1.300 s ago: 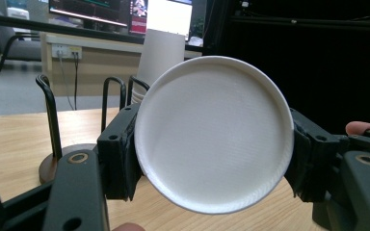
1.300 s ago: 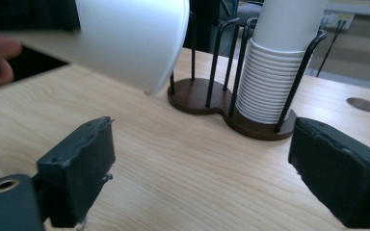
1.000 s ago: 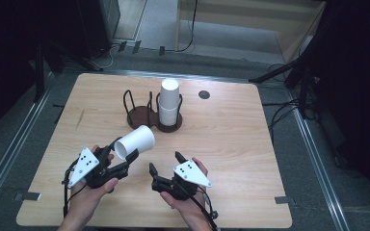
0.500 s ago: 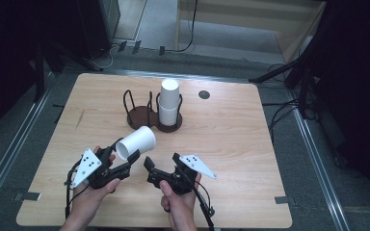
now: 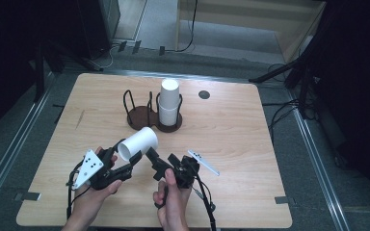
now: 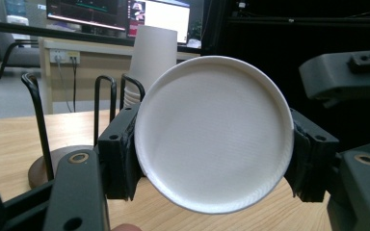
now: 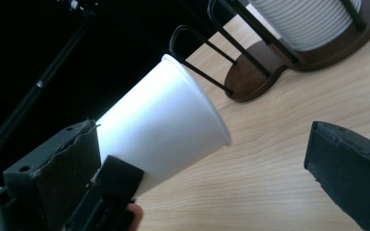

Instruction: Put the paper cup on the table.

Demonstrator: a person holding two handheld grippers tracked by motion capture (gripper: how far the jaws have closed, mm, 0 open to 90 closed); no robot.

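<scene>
The cup (image 5: 137, 142) is white paper, a smooth tapered cone with a rolled rim, lying on its side above the table's near left. The left gripper (image 5: 134, 161) clamps its narrow base end between both black pads (image 6: 118, 156). The right gripper (image 5: 156, 163) sits just beside the cup; its jaws have just been opening and stand wide, one finger (image 7: 351, 168) apart from the cup. A dark round-based wire rack (image 5: 147, 115) holds a ribbed white cup stack (image 5: 169, 101) in its right compartment. The table (image 5: 231, 134) is light wood-grain; grey floor and cables lie beyond.
</scene>
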